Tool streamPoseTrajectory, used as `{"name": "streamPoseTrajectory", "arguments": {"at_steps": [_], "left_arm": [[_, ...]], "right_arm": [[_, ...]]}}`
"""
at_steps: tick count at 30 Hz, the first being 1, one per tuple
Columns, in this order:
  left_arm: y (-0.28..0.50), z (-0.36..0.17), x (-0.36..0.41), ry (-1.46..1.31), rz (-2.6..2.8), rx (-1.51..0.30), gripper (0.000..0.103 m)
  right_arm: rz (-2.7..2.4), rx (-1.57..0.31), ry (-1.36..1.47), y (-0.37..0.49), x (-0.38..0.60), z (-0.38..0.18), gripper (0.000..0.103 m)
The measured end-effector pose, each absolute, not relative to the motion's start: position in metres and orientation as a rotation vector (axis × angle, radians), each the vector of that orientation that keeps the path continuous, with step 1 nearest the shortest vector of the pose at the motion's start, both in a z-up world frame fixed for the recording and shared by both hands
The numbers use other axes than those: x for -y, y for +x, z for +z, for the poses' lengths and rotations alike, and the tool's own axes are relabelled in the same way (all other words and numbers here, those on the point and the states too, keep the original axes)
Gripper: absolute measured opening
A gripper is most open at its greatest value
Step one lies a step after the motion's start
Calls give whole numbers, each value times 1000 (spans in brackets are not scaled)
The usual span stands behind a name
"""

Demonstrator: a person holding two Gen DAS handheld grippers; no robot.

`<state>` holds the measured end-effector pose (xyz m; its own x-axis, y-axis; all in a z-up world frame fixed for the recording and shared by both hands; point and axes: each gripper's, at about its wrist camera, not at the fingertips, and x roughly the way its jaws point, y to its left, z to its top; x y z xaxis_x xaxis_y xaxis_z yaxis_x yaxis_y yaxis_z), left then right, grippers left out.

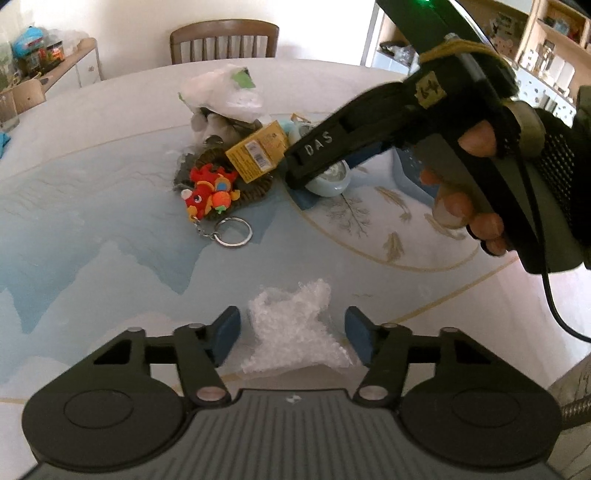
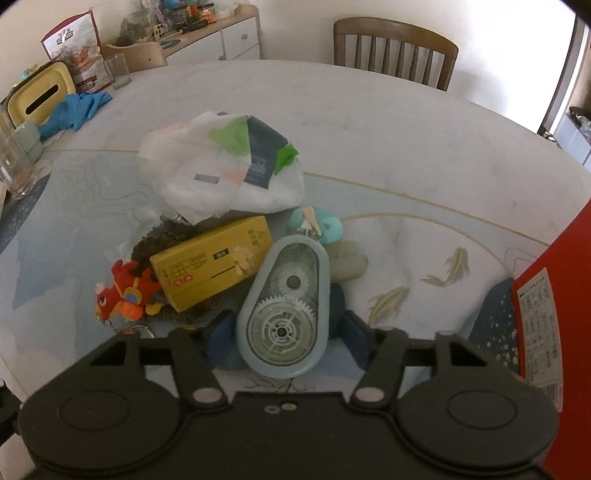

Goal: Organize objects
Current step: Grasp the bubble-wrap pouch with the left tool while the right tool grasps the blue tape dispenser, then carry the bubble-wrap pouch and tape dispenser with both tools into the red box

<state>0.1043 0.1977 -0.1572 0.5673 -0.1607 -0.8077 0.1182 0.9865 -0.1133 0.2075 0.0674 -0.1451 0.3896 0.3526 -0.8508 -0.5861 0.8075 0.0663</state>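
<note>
A pile lies mid-table: a white plastic bag (image 2: pixel 225 170), a yellow box (image 2: pixel 214 266), a red toy keychain (image 1: pixel 208 194) and a pale blue correction-tape dispenser (image 2: pixel 286 310). My right gripper (image 2: pixel 288 336) is open, its blue pads on either side of the dispenser; whether they touch it is unclear. It also shows in the left wrist view (image 1: pixel 317 173), reaching into the pile. My left gripper (image 1: pixel 291 336) is open, its pads on either side of a crumpled piece of bubble wrap (image 1: pixel 295 332) on the table.
A wooden chair (image 2: pixel 395 48) stands at the far table edge. Glasses (image 2: pixel 14 166), a yellow tissue box (image 2: pixel 37 99) and a blue cloth (image 2: pixel 74 110) sit far left. A red box (image 2: pixel 554 314) is at the right. A sideboard (image 2: pixel 221 33) stands behind.
</note>
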Motion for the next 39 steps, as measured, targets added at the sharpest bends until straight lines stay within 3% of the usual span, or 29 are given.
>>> {"name": "streamPoseTrajectory", "arguments": {"at_steps": [3,10,20,39], "left_arm": [[103,-156,-195,-27,-157,-960,46],[102,-155,-194,-31,-136,-975,37],[108,-143,-193,-54,-94,-971,36],[131,-56,-150,-93,-117,-834,36]], "right_arm": [[605,-1006,-264,206,-67,-144,51],[619,-985,-238,200,-60,-133,50],[647,-989,-172,173,-28,-105,50],[641,-935,-93,147,52,-32,50]]}}
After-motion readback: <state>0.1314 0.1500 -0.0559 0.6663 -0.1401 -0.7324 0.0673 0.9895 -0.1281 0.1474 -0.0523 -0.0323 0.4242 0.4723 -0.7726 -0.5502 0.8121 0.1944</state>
